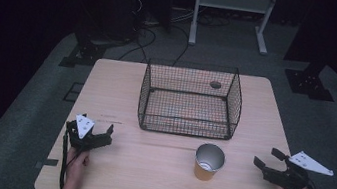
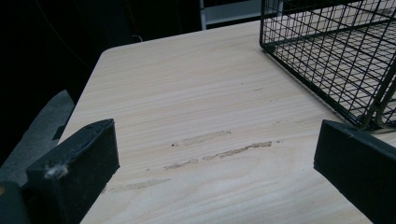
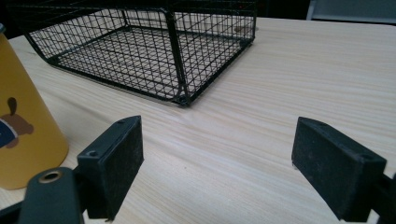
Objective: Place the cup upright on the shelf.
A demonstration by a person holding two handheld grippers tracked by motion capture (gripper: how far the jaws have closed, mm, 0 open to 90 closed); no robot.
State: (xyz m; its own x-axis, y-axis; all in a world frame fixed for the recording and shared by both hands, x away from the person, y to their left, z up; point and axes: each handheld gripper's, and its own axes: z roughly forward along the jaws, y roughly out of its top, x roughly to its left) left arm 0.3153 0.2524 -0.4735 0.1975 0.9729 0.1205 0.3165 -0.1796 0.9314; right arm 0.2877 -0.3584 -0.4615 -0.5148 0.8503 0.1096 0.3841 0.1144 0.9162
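Observation:
A black wire basket (image 1: pixel 191 100) stands empty on the light wooden table (image 1: pixel 122 87), toward the back middle. A yellow cup (image 1: pixel 208 161) with a shiny inside stands upright in front of it, right of centre. My left gripper (image 1: pixel 95 131) rests at the table's front left, open, with bare wood between its jaws (image 2: pixel 215 163). My right gripper (image 1: pixel 268 158) sits at the front right edge, open, nothing between its jaws (image 3: pixel 217 163). In the right gripper view the cup (image 3: pixel 23 121) stands to the left of the jaws and the basket (image 3: pixel 140 51) lies ahead.
A white metal frame (image 1: pixel 231 13) and cables lie on the dark floor behind the table. A small round hole (image 1: pixel 215 85) shows in the tabletop behind the basket. Faint glue-like marks (image 2: pixel 219 149) streak the wood near the left gripper.

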